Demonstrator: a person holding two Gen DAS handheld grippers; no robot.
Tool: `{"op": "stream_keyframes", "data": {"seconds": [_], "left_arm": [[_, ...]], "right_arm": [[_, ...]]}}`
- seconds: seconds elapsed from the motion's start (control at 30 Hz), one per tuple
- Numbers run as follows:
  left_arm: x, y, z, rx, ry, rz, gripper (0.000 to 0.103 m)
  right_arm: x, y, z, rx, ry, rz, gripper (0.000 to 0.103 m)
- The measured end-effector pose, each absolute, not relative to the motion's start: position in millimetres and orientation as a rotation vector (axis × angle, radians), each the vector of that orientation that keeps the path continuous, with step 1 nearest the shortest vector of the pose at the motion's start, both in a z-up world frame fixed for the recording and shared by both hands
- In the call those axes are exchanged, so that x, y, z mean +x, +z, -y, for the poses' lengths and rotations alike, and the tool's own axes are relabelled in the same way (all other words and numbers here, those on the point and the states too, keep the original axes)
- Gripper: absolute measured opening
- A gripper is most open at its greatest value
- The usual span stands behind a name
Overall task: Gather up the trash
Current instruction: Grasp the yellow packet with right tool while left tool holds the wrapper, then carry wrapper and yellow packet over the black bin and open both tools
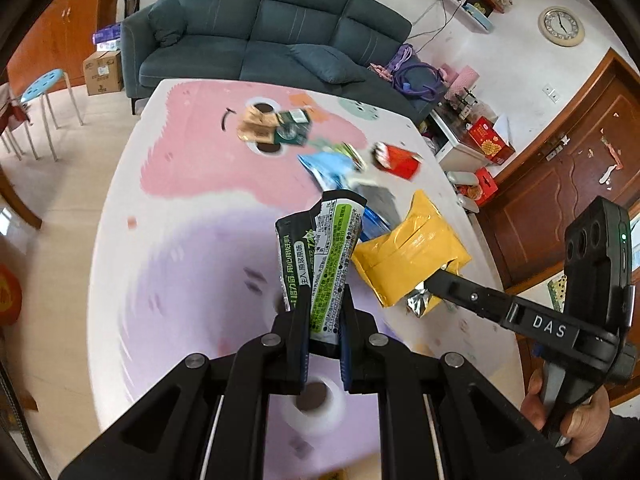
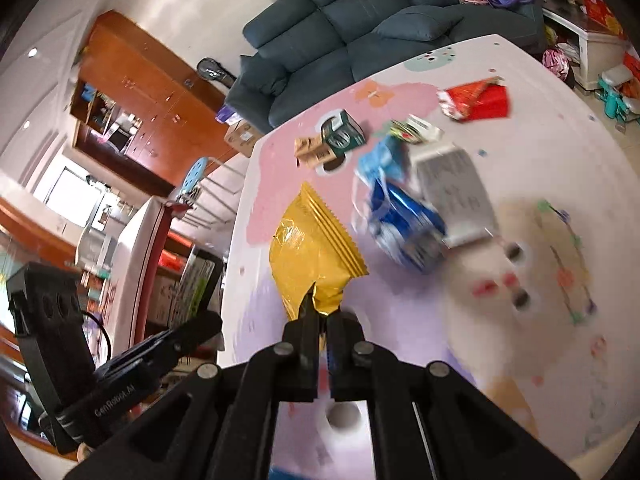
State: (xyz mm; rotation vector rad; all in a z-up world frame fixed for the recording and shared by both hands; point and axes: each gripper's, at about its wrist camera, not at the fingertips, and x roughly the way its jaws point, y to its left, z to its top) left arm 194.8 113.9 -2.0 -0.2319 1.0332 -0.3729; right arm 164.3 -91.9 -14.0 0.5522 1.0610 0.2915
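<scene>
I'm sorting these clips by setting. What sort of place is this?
Most likely a home living room: a dark blue sofa stands behind the table, a wall clock hangs to the right, and wooden cabinets line one wall.

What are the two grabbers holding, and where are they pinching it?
The left gripper pinches a black-and-green wrapper by its bottom end. The right gripper pinches a yellow snack bag at its torn, silvery corner.

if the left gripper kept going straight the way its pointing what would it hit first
The left gripper, shut on a green wrapper, points down at the table. Probably the wrapper's far end would meet the blue packet and the grey one beside it first, though depth is unclear.
</scene>
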Motion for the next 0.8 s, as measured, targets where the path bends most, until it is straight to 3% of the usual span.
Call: {"op": "stream_keyframes", "data": {"seconds": [0.37, 0.8], "left_arm": [[35.7, -8.3, -19.6, -0.222, -0.362, -1.049, 0.009], [-38.5, -61.3, 61.7, -0.073, -0.397, -1.178, 0.010]], "right_arm": [[13.9, -9.2, 161.1, 0.479, 0.330, -1.070, 0.003], [-82.0, -82.1, 208.2, 0.528, 0.259, -1.229, 0.003]]}}
